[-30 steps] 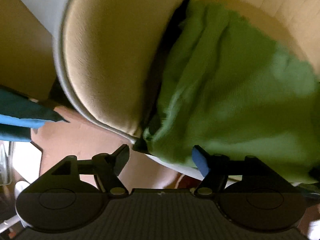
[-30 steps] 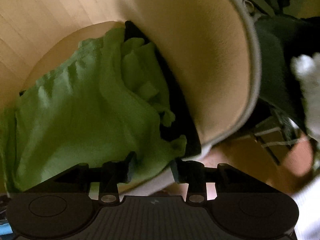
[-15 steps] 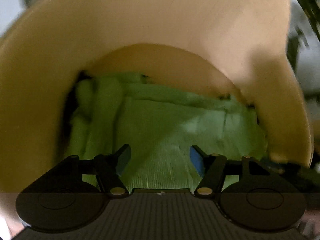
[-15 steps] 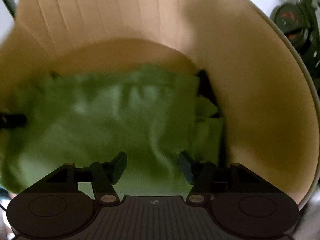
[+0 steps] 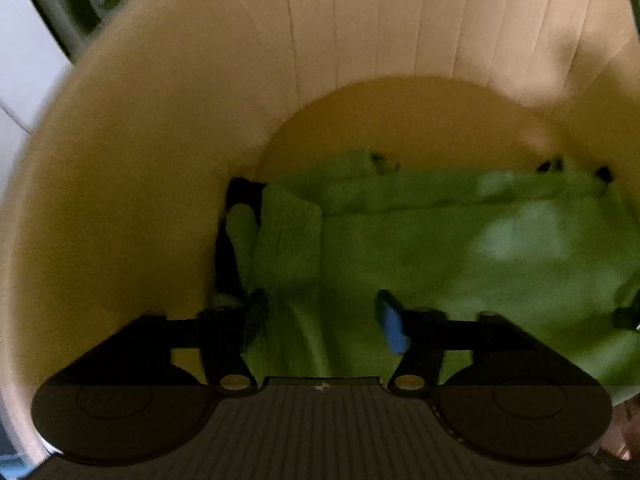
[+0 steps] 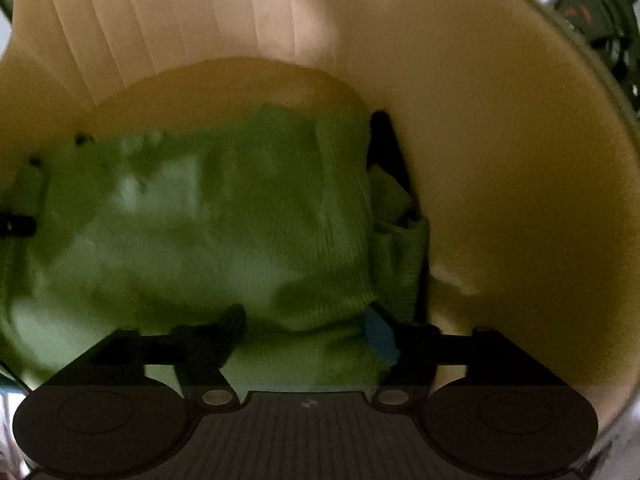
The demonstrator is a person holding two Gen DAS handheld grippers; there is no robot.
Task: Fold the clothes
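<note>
Green sweater folded on chair seat, both grippers spreading above it

Sweater (image 5: 440, 264), green ribbed knit, lies folded on the seat of a cream chair (image 5: 140, 180). I see its long axis running side to side across the seat, one end tucked against each armrest, with a rolled edge toward the ribbed backrest. My left gripper (image 5: 320, 320) points steeply down over the left end, jaws opening, cloth beneath but unpinched. My right gripper (image 6: 306, 332) does likewise over the right end, jaws opening, pads clear of the knit.
</note>
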